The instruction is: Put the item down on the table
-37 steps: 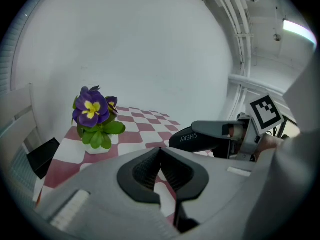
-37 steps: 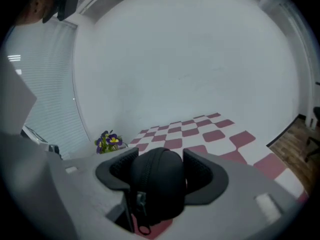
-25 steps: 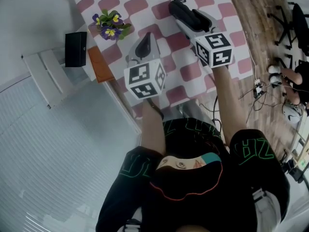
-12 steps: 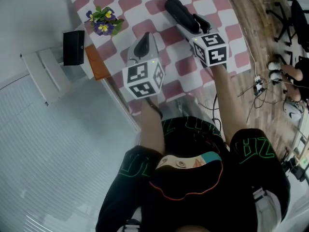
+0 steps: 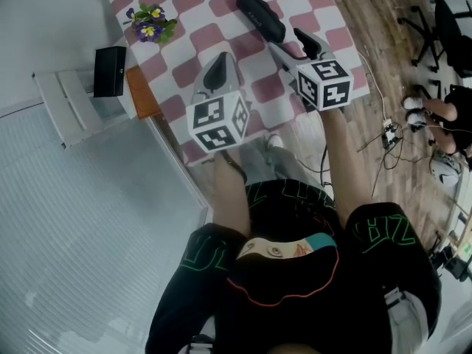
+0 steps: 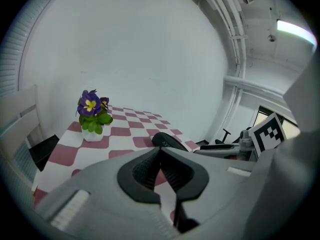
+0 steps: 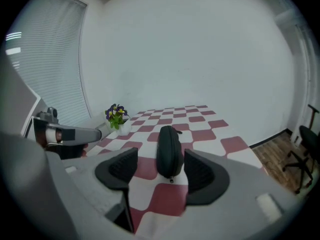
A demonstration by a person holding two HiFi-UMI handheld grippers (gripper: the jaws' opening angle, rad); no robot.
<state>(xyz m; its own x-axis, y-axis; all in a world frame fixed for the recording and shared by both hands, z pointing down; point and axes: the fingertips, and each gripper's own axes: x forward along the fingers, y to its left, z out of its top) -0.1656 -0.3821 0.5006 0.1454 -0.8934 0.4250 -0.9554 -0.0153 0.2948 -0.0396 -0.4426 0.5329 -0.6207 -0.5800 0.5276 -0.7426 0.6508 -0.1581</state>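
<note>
A black zippered case (image 5: 259,15) lies flat on the red-and-white checked tablecloth (image 5: 221,32). My right gripper (image 5: 290,44) stands open just short of the case's near end, not touching it. In the right gripper view the case (image 7: 168,151) lies lengthwise ahead of the spread jaws of the right gripper (image 7: 160,170), resting on the cloth. My left gripper (image 5: 216,71) hovers over the table's near-left part, shut with nothing in it. In the left gripper view the left gripper's (image 6: 160,170) pads meet, and the case (image 6: 167,140) shows beyond them.
A small pot of purple and yellow flowers (image 5: 150,22) stands at the table's far left corner. A black box (image 5: 109,71) sits on a white shelf left of the table. Office chairs (image 5: 442,21) and cables (image 5: 387,135) are on the wooden floor to the right.
The right gripper has drawn back toward me from the case, which stays lying on the table. The left gripper has barely moved.
</note>
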